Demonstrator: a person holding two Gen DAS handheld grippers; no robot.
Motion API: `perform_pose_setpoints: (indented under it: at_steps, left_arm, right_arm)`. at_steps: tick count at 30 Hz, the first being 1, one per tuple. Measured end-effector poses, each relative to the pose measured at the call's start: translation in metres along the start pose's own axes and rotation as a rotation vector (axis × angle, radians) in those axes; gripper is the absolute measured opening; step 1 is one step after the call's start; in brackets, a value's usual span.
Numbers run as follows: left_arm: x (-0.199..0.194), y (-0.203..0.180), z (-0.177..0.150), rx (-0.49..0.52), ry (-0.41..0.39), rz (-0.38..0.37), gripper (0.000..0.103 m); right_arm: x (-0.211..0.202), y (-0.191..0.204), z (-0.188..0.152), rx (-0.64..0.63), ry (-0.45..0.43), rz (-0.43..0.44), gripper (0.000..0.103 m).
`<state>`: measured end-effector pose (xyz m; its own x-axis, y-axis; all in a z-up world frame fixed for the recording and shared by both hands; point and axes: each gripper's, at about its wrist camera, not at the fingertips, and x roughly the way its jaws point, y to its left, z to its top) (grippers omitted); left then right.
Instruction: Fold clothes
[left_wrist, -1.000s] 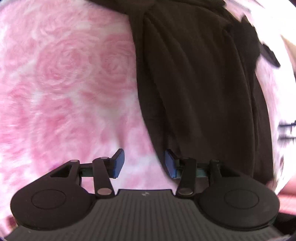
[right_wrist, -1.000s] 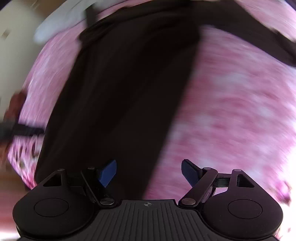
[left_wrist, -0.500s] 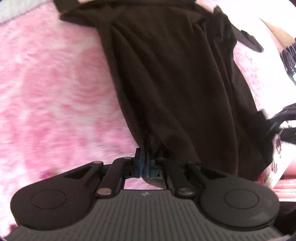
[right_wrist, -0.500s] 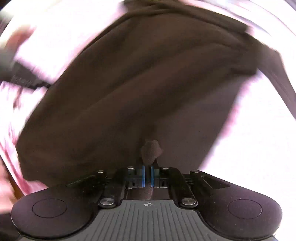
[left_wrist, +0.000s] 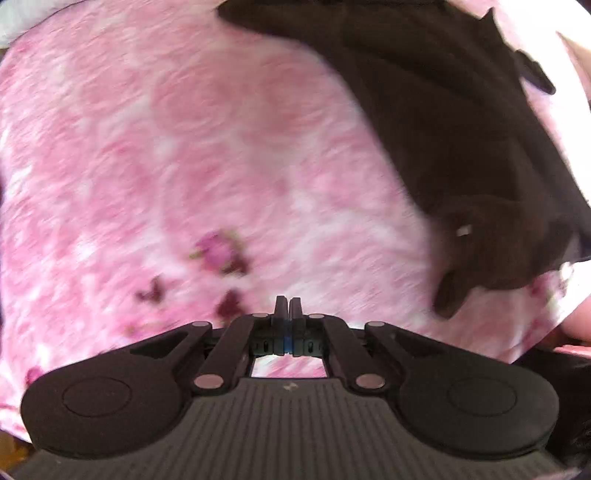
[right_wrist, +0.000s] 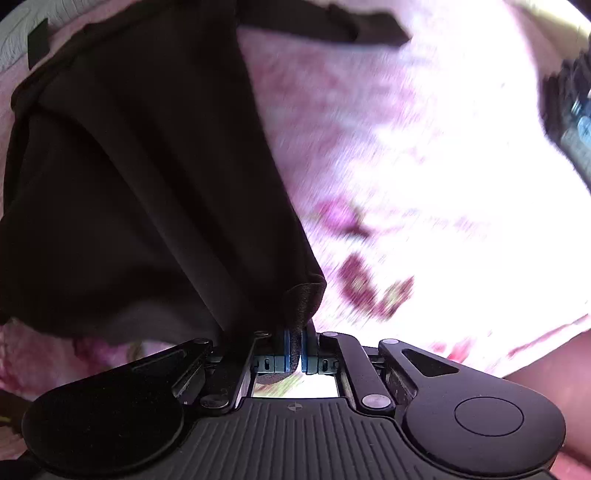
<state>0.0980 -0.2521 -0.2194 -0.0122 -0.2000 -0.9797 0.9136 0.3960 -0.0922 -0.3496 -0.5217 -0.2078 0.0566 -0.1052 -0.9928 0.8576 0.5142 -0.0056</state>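
The right gripper (right_wrist: 294, 345) is clamped on a thick fold of the dark brown garment (right_wrist: 140, 177): in the right wrist view the cloth sits pinched between the blue pads and rises from there toward 11 o'clock, draping as a broad sheet whose long axis runs from the grip up to the top left of the picture. A strap-like end of it trails off toward 1 o'clock. The left gripper (left_wrist: 286, 314) has its jaws pressed together with nothing between them; only the pink rose-patterned blanket (left_wrist: 184, 155) shows past its tips. From the left gripper, the dark brown garment (left_wrist: 461, 129) lies away at 1 to 2 o'clock, its long axis slanting from the top centre down to a loose crumpled corner (left_wrist: 480, 254) at about 3 o'clock.

The right hand alone carries the cloth, so the left looks nearer to that free corner. I judge the next move depends on reaching rightward for it before any fold can be laid square.
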Motion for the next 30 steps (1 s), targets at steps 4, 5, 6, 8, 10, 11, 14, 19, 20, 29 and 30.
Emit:
perform_pose_setpoints:
  at_steps: [4, 5, 6, 8, 10, 11, 14, 19, 20, 29, 30]
  left_arm:
    - [0.022, -0.027, 0.026, -0.115, -0.035, -0.155, 0.034]
    - [0.028, -0.035, 0.026, -0.135, -0.026, -0.198, 0.035]
    - [0.035, -0.043, 0.025, -0.154, -0.014, -0.242, 0.038]
    - [0.046, -0.057, 0.021, -0.181, 0.002, -0.315, 0.040]
    - [0.052, -0.069, 0.014, -0.193, 0.005, -0.368, 0.043]
    - [0.054, -0.073, 0.011, -0.201, 0.004, -0.395, 0.043]
    - [0.050, -0.081, 0.003, -0.184, 0.002, -0.430, 0.043]
    - [0.022, -0.077, -0.014, -0.127, -0.068, -0.404, 0.053]
    - [0.021, -0.080, -0.015, -0.093, -0.071, -0.391, 0.053]
    - [0.057, -0.115, 0.001, 0.215, 0.056, -0.346, 0.002]
    - [0.048, -0.112, -0.004, 0.192, 0.065, -0.341, 0.002]
  right_arm:
    - [0.019, 0.013, 0.007, -0.040, 0.029, 0.027, 0.003]
    - [0.022, 0.013, 0.012, -0.036, 0.031, 0.032, 0.003]
    - [0.025, 0.009, 0.018, -0.034, 0.034, 0.038, 0.003]
    - [0.026, -0.010, 0.024, -0.045, 0.038, 0.044, 0.003]
    - [0.025, -0.020, 0.028, -0.066, 0.039, 0.048, 0.003]
    - [0.026, -0.021, 0.033, -0.075, 0.041, 0.052, 0.003]
    - [0.031, -0.036, 0.033, -0.096, 0.048, 0.065, 0.003]
    - [0.037, -0.043, 0.046, -0.132, 0.049, 0.086, 0.003]
    - [0.039, -0.043, 0.049, -0.138, 0.050, 0.089, 0.003]
    - [0.016, -0.058, 0.036, -0.158, 0.044, 0.083, 0.003]
    - [0.010, -0.060, 0.034, -0.160, 0.038, 0.075, 0.003]
